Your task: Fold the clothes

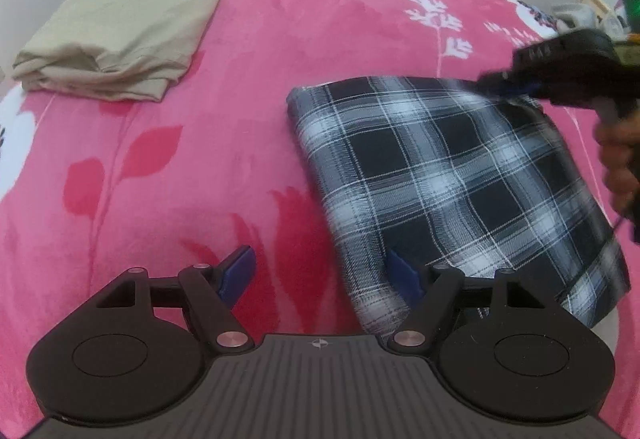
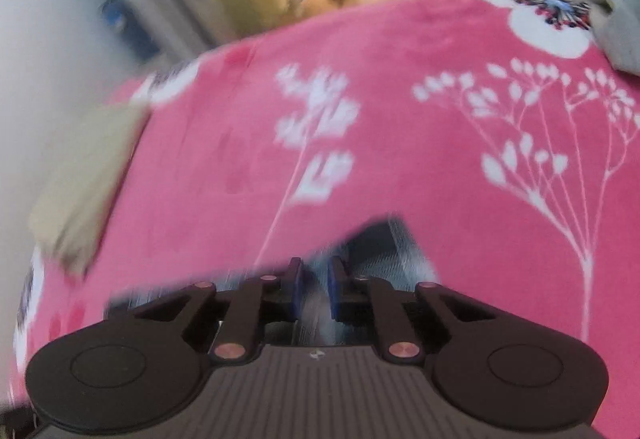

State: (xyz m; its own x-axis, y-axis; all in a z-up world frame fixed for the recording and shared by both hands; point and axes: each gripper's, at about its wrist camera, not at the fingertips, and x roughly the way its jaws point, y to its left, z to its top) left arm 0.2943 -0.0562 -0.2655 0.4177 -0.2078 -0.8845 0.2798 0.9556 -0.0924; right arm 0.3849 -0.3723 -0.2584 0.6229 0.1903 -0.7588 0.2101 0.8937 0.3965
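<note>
Folded black-and-white plaid cloth is lying centre-right on the pink floral bed blanket. Right gripper fingers are pinching its far corner; left gripper fingers are gaping empty. Soft, light, floppy: take edges.

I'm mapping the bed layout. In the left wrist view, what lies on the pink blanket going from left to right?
Folded beige garment → folded black-and-white plaid garment → right tool, reaching over the plaid garment's far right corner.
</note>
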